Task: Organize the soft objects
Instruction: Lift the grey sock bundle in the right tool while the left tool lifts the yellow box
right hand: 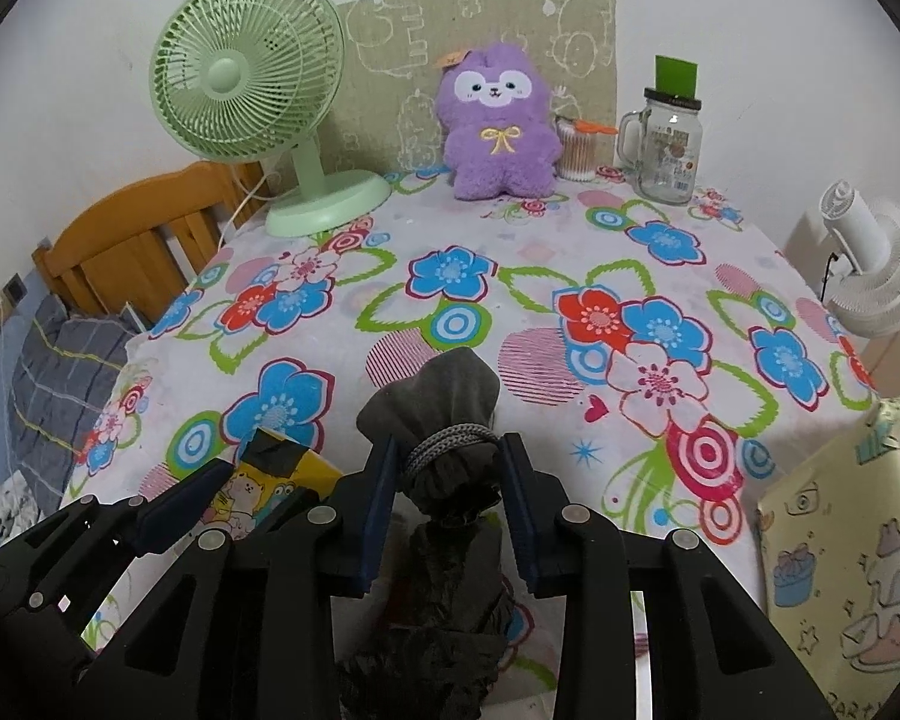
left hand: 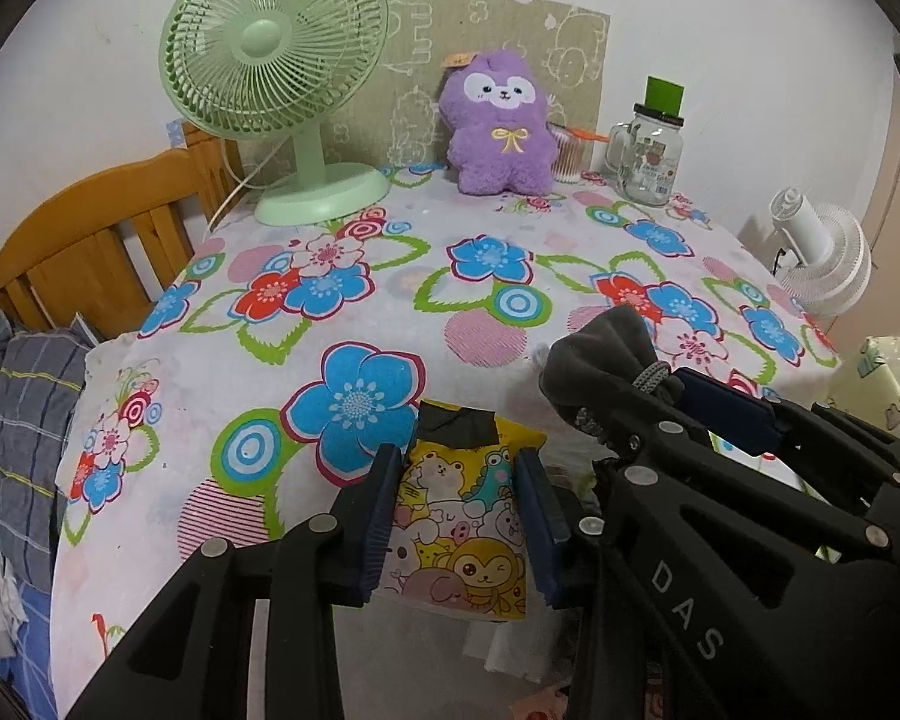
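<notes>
Below: left gripper [left hand: 457, 516] clamped on soft yellow cartoon pouch [left hand: 462, 534], right gripper [right hand: 450, 507] clamped on limp grey drawstring bag [right hand: 444, 420], best pinched at corded neck.

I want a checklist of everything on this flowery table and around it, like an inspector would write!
Surface: table under a flowered cloth, middle bare.
Job's things: yellow cartoon pouch and grey drawstring bag, both at the near edge.
Clutter: green fan, purple plush toy, glass jar and cotton swabs along the wall.
Grippers: left hand-held gripper closed on the pouch; right hand-held gripper closed on the bag's tied neck.
Cables: white cord behind the green fan.
Surroundings: wooden bed frame, plaid bedding, white fan.
</notes>
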The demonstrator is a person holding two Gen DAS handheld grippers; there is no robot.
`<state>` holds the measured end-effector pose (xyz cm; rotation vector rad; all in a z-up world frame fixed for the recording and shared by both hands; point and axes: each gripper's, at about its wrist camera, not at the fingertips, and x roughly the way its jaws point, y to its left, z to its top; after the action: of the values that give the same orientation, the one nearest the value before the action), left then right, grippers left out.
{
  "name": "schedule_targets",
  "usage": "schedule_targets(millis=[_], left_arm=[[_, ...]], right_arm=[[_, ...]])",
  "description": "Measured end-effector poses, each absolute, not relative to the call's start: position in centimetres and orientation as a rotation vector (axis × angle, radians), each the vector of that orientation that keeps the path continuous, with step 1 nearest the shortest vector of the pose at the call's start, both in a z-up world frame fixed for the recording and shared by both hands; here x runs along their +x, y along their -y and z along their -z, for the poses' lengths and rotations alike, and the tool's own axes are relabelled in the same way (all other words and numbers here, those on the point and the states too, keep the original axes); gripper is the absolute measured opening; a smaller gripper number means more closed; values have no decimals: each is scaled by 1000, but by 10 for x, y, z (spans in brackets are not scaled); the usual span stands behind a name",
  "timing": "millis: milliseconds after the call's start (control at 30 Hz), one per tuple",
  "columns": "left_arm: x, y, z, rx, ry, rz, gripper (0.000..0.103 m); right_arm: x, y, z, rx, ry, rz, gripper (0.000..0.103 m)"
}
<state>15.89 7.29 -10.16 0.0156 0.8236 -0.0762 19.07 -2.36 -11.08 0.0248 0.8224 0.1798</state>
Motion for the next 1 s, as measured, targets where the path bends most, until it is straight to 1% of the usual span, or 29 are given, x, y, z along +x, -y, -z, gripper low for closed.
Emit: schedule_targets(millis=[1000], left_arm=[[64,-42,42,19,-667,71,38]], right_arm=[[90,61,42,35,-651,-186,37]])
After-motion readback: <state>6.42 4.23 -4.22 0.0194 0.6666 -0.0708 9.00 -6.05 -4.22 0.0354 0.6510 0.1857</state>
